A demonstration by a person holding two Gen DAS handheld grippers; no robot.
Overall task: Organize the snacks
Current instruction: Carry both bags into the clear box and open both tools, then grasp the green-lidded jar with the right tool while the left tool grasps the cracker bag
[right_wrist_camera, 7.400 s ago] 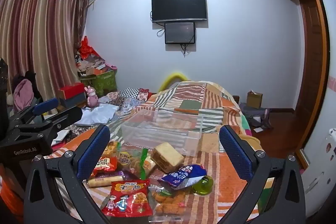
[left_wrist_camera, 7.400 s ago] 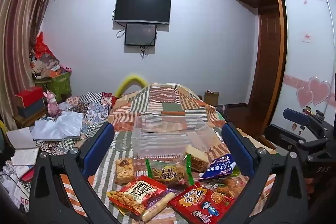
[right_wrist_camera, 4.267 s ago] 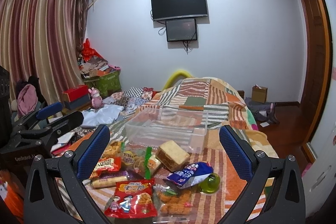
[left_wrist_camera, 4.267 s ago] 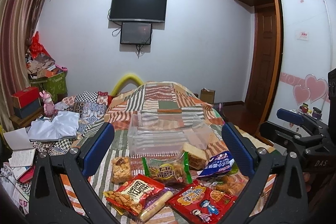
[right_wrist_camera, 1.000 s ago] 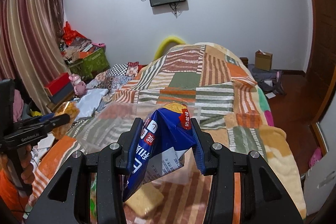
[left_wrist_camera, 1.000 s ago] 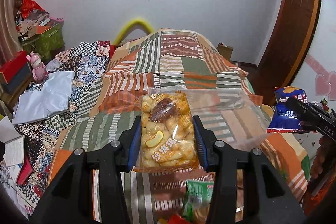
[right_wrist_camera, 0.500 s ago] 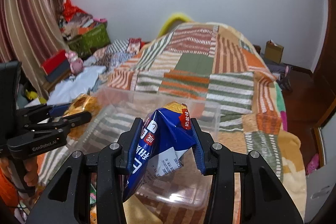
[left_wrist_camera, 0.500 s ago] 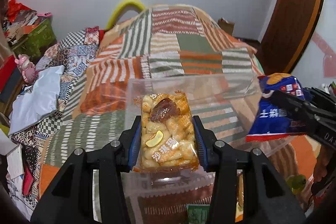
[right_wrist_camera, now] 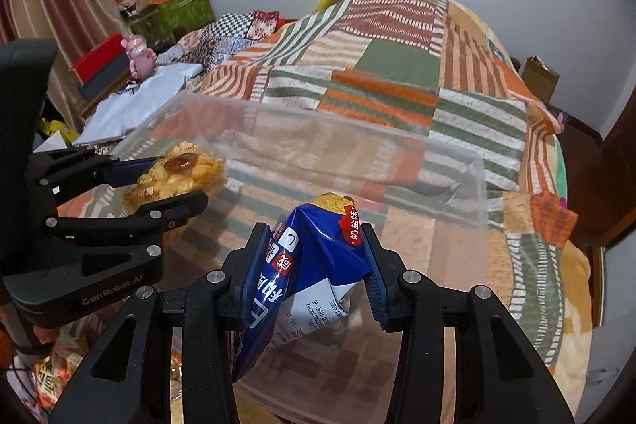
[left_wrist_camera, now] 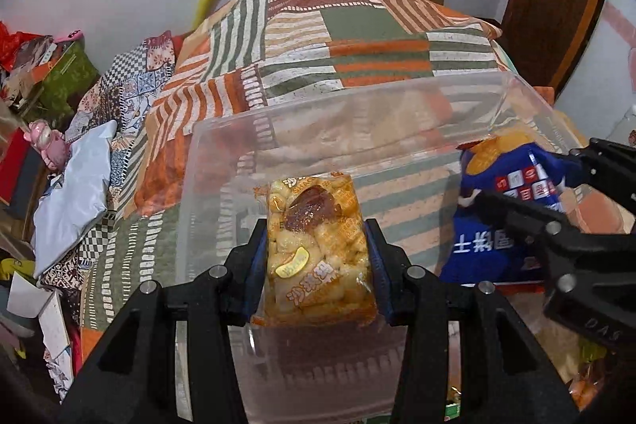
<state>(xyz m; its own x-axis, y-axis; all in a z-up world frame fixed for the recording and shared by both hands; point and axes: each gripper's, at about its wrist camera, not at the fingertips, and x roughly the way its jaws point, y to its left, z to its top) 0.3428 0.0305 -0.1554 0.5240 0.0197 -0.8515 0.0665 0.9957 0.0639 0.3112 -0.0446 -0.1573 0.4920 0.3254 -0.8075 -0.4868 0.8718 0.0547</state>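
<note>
- Left gripper [left_wrist_camera: 316, 257]: jaws clamped on an orange snack packet [left_wrist_camera: 318, 249] by its two long sides; the packet is held above the near-left part of the clear plastic bin [left_wrist_camera: 222, 130], inside its rim.
- Right gripper [right_wrist_camera: 318, 261]: jaws closed on a crumpled blue snack bag [right_wrist_camera: 310, 273]; the bag hangs over the bin's near-right part, its lower end drooping below the fingers.
- Bin: rests on the striped patchwork blanket [left_wrist_camera: 357, 26]; its far half is unoccupied between the two packets and the far wall.
- More packets [right_wrist_camera: 47, 376] lie near the bin's near edge, mostly hidden.
</note>
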